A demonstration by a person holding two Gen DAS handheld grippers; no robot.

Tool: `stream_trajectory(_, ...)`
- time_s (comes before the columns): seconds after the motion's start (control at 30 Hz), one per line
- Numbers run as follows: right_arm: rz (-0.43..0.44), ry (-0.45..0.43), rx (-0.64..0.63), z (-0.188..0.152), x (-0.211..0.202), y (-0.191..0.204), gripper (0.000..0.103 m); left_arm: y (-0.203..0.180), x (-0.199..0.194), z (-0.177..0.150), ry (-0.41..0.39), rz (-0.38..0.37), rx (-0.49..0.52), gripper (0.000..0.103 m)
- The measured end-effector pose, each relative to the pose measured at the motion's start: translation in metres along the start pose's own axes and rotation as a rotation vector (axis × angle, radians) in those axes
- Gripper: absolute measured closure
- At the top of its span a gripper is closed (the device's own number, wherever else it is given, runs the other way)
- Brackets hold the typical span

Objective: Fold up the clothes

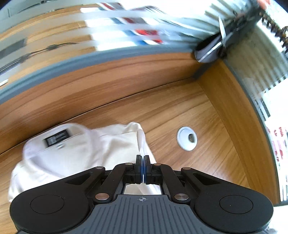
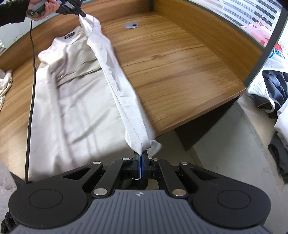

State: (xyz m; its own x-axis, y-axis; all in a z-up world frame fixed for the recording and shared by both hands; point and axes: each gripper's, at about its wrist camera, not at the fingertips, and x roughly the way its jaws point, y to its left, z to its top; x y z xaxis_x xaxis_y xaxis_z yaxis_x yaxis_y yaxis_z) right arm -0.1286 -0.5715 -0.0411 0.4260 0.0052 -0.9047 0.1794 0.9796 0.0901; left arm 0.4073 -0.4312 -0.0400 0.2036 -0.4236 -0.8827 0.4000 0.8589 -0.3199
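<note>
White shirt (image 2: 75, 100) edge – stretched btwn both claws.

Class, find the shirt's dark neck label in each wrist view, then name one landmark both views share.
Left wrist view: neck label, lower left, on the collar of the shirt.
Right wrist view: neck label, upper left, far end.
Shared landmark: the round cable hole in the desk.

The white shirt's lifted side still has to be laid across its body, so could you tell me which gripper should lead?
Probably neither alone: the left gripper pinches the shirt at its collar end, the right gripper at its hem end, the edge taut between them.
</note>
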Motion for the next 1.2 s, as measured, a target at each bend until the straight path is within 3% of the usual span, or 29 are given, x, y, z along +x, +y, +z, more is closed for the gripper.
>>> stream_trajectory(0.23, -0.042, 0.02, -0.04, -0.032, 0.006, 0.074, 0.102, 0.052, -0.033, -0.031, -0.02, 0.005, 0.011, 0.1)
stream_trajectory(0.53, -0.11, 0.016, -0.056, -0.052, 0.028, 0.116, 0.101, 0.087, -0.024, -0.058, -0.022, 0.052, 0.016, 0.099)
stream_trajectory(0.63, -0.102, 0.019, -0.051, -0.058, 0.034, 0.122, 0.1, 0.09, -0.023, -0.064, -0.03, 0.078, 0.022, 0.093)
stream_trajectory(0.77, -0.051, 0.042, -0.035, -0.066, 0.033, 0.117, 0.095, 0.094, -0.038, -0.074, -0.066, 0.046, 0.026, 0.066)
stream_trajectory(1.0, -0.073, -0.022, 0.013, -0.073, 0.011, 0.093, 0.087, 0.08, -0.073, -0.107, -0.125, 0.022, 0.126, 0.053)
stream_trajectory(1.2, -0.074, -0.081, 0.143, -0.067, 0.01, 0.038, 0.077, 0.058, -0.089, -0.16, -0.12, 0.018, 0.217, 0.051)
